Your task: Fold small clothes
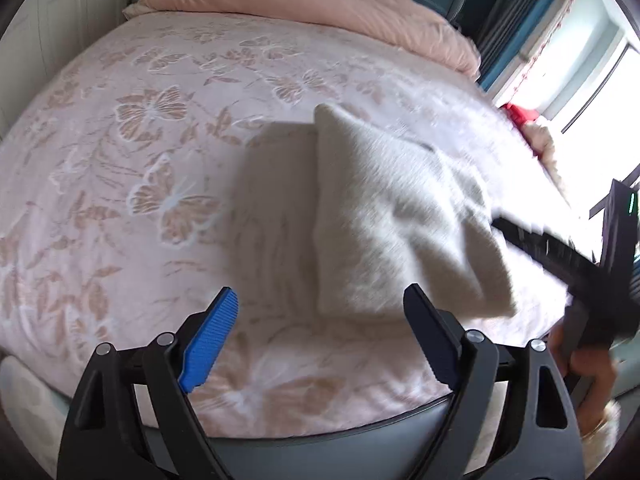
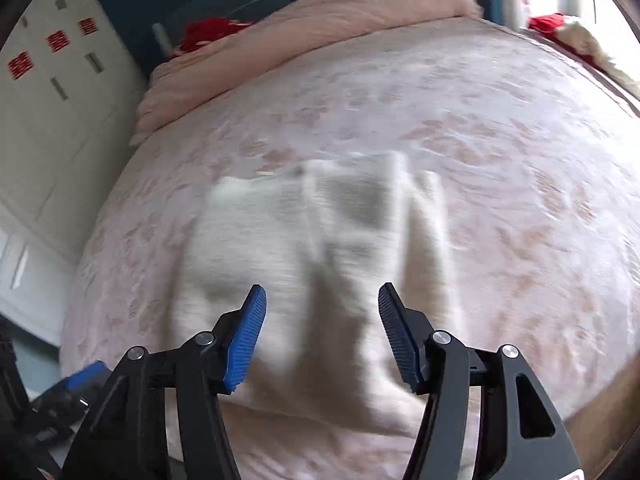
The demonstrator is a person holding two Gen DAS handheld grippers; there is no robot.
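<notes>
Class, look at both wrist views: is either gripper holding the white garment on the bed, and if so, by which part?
Nothing is held. The left gripper and right gripper both stand open above the folded white garment, with no cloth pinched between the pads.

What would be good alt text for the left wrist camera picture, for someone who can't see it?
A folded white garment lies on a pink butterfly-patterned bedspread, just ahead of the open left tool, which holds nothing. The blurred right tool comes in from the right edge over the garment, and a pink duvet is bunched at the bed's far end.
</notes>
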